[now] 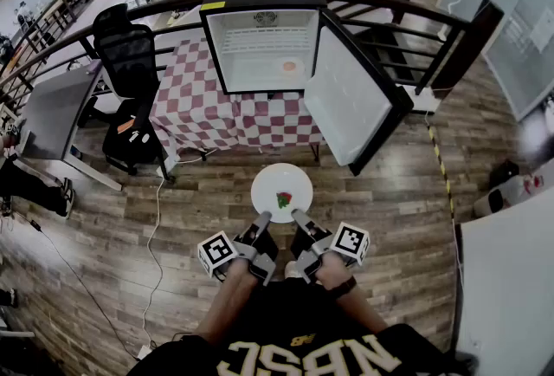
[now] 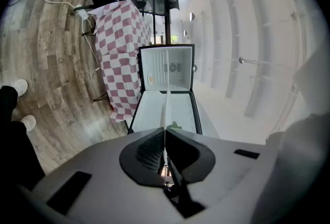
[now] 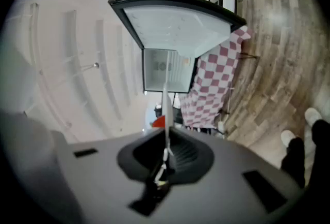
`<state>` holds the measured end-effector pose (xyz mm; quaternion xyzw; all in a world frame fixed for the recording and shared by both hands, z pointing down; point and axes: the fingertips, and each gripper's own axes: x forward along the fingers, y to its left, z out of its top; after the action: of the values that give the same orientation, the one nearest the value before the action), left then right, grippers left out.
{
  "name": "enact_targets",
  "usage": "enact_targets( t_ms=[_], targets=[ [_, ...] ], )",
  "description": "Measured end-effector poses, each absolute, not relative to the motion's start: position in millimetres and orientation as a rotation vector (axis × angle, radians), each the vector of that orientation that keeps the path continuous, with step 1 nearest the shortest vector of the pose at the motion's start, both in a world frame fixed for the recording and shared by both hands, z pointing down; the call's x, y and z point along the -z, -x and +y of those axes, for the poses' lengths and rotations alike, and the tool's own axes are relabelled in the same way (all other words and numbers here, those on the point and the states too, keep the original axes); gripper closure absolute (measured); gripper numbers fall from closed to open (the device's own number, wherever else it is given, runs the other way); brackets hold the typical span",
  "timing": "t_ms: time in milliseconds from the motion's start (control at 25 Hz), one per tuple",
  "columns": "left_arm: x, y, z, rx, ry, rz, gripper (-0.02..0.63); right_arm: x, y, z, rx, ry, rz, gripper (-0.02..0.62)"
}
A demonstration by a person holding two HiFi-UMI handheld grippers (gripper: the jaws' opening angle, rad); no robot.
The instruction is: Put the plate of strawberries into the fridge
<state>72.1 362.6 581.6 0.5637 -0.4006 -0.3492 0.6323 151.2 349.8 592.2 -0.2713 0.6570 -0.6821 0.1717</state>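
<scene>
Two grippers hold one white plate (image 1: 270, 179): the left gripper (image 1: 262, 220) and right gripper (image 1: 299, 217) are each clamped tight on its near rim. The plate is in the air, short of one open mini fridge (image 1: 260, 41). Keep the plate level and both grips even while moving it inside. The strawberries (image 1: 283, 200) form one small cluster; their number is unclear.

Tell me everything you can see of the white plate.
The plate is round, white and smooth. It is held roughly level above the wooden floor, in front of the open fridge. The left gripper and the right gripper are each shut on its near rim, side by side. Near its middle lies a red strawberry with green leaves.
</scene>
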Motion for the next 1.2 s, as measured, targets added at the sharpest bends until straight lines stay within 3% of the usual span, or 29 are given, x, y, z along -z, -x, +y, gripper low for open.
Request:
enact_targets(
  t_ms=[600,1200],
  targets=[
    [-610.2,-83.0,373.6,0.768,-1.224,-0.975,0.581,-628.3,-160.1,358.4,2.046,0.761,1.847,0.561],
    [-596.4,5.7,266.6,0.76,-1.306,-0.923,0.581,-613.1,-75.2,256.8,1.949,0.814,1.841,0.561]
  ],
)
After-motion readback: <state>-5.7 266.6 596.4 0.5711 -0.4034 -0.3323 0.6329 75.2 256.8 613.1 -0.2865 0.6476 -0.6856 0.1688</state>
